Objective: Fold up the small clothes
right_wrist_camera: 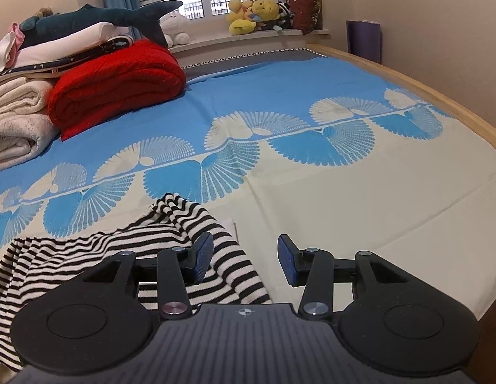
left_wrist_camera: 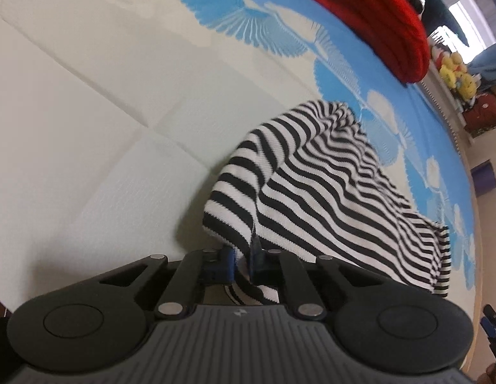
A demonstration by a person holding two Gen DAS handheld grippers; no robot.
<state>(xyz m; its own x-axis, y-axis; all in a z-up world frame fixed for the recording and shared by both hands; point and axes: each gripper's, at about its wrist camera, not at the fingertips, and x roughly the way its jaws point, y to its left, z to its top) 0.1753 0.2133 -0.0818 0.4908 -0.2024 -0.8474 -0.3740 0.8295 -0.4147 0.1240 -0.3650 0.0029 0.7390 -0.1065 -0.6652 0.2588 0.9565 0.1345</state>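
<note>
- Two tools, left first: my left tool (left_wrist_camera: 243, 260) is clamped on a hem of the striped top (left_wrist_camera: 315, 188), lying rumpled on the bed (left_wrist_camera: 88, 112).
- Knit is soft, light, floppy; pinch edges or corners, not the middle.
- My right tool (right_wrist_camera: 244, 257) is parted, empty, beside it.

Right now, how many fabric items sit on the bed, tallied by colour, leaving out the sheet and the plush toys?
Black-and-white striped knit garment: 1
Red folded blanket: 1
Cream folded fleece blankets: 2
White folded bedding: 1
Navy patterned folded cloth: 1
Pink-and-white cloth at the pile's far edge: 1
Total: 7
</note>
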